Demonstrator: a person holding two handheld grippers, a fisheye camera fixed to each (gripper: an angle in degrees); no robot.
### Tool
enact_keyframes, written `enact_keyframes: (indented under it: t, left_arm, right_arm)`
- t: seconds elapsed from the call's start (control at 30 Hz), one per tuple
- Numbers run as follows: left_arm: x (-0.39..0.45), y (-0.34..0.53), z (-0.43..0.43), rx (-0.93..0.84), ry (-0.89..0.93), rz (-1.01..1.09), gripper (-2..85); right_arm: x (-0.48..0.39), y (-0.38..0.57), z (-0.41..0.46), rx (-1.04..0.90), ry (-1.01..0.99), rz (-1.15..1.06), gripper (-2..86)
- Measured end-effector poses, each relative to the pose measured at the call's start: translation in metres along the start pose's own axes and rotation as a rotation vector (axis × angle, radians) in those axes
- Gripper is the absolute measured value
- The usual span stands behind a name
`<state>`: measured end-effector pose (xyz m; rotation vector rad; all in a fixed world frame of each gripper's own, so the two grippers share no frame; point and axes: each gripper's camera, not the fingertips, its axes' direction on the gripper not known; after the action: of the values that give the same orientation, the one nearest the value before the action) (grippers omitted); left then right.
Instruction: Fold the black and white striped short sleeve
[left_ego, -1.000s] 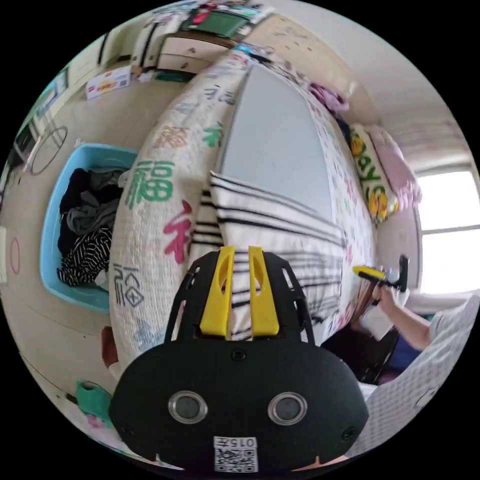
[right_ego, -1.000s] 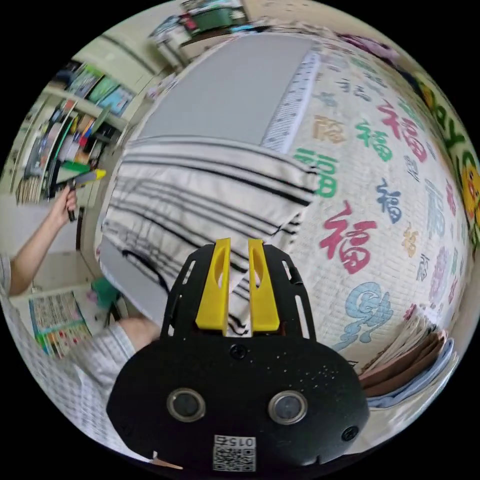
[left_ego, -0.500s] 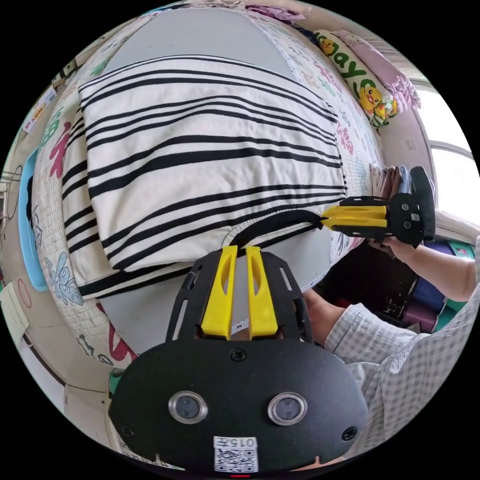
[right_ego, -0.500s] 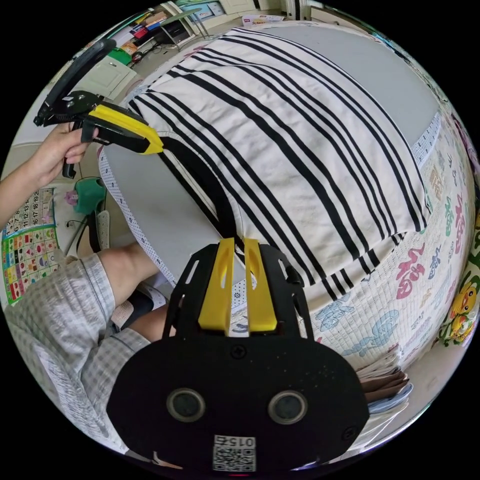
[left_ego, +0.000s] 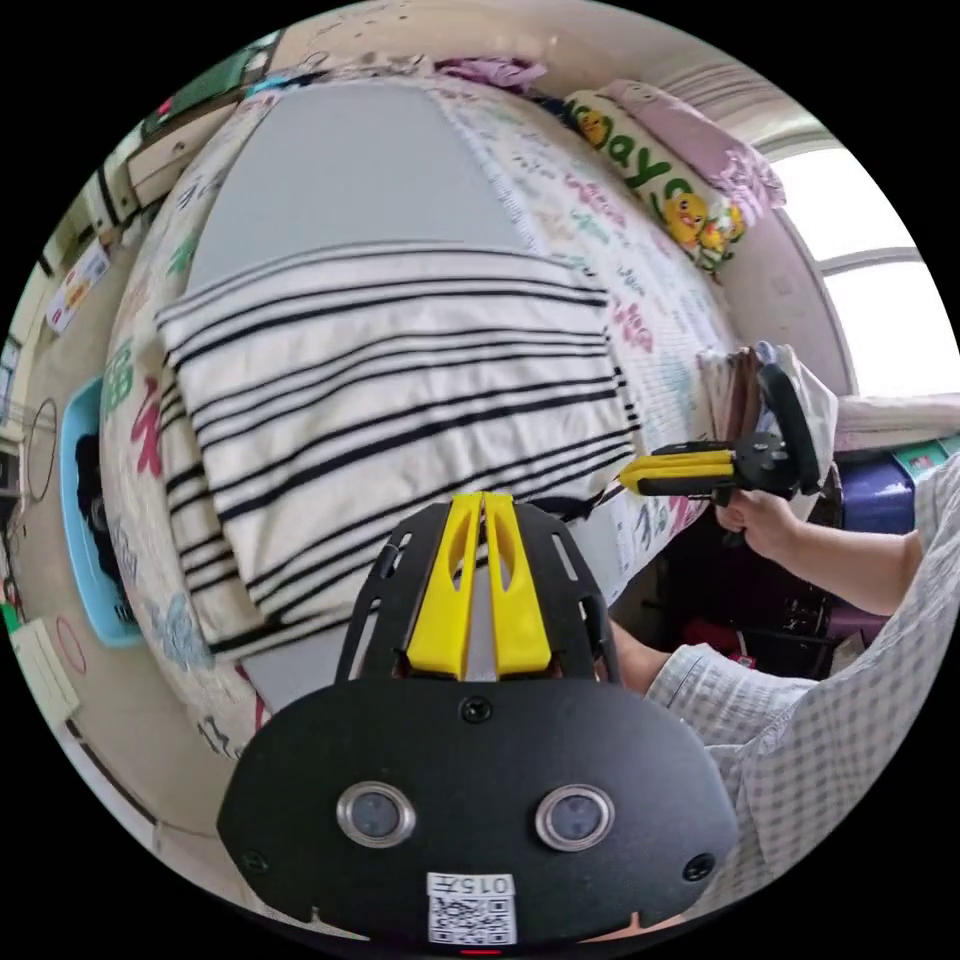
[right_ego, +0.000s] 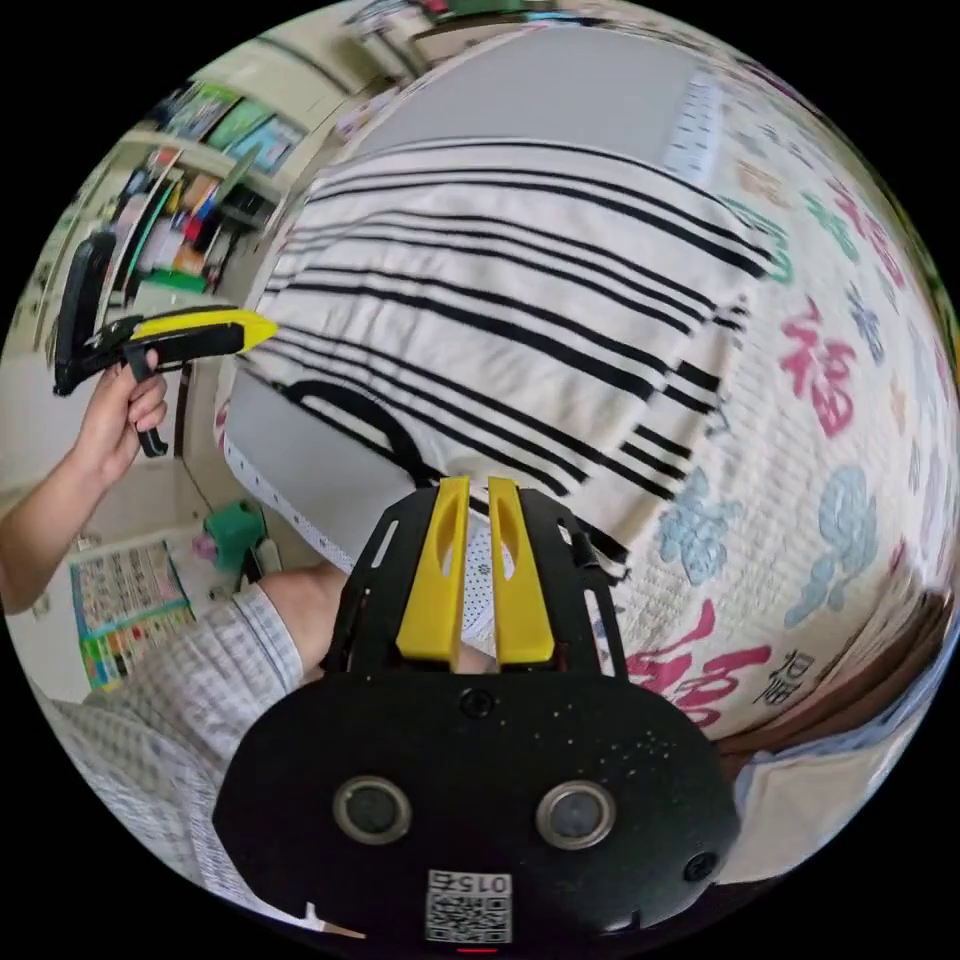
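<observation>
From the left gripper view I read across from the far left: a blue basket (left_ego: 78, 520) of dark clothes sits on the floor beside the bed. Next comes the bed cover (left_ego: 660, 300) printed with coloured characters, and on it a grey board (left_ego: 340, 180). The striped shirt (left_ego: 400, 400) lies flat and folded across the near end of that board, one side hanging past the board's left edge onto the cover. Its black collar sits at the near edge of the board, just ahead of my left gripper (left_ego: 483, 500), whose yellow jaws are pressed together at the tips and grasp nothing. Further right, my right gripper (left_ego: 628, 478) hovers off the near right corner of the board, a hand (left_ego: 755, 518) on its grip; its jaws look clenched and empty. A checked sleeve (left_ego: 800, 720) fills the lower right.

In the right gripper view, the left gripper (right_ego: 268, 328) floats at the left, just off the shirt's (right_ego: 520, 300) edge. The black collar curves over the grey board's (right_ego: 320, 470) near edge. My right gripper (right_ego: 478, 487) hangs above that edge, jaws nearly together with a thin gap, grasping nothing. The patterned cover (right_ego: 840, 420) runs off to the right.
</observation>
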<state>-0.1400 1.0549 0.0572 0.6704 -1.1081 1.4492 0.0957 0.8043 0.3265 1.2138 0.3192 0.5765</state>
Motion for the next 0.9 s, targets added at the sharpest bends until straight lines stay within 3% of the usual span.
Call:
enact_keyframes:
  t: [0.2, 0.3, 0.43, 0.6, 0.9]
  left_arm:
    - [0.07, -0.163, 0.001, 0.013, 0.012, 0.236, 7.5]
    - [0.111, -0.234, 0.016, -0.015, -0.016, 0.282, 8.5]
    - [0.151, -0.297, 0.06, -0.196, -0.08, 0.281, 9.6]
    - [0.162, -0.312, 0.091, -0.368, -0.229, 0.259, 9.0]
    - [0.173, -0.293, 0.058, -0.335, -0.239, 0.278, 1.4]
  right_arm:
    - [0.105, 0.068, 0.001, 0.119, -0.169, 0.421, 8.2]
    - [0.118, 0.087, 0.018, 0.123, -0.255, 0.45, 8.8]
    - [0.111, 0.098, 0.04, 0.136, -0.34, 0.445, 9.4]
    - [0.101, 0.102, 0.057, 0.126, -0.288, 0.459, 8.9]
    - [0.102, 0.133, 0.054, 0.183, -0.353, 0.397, 2.0]
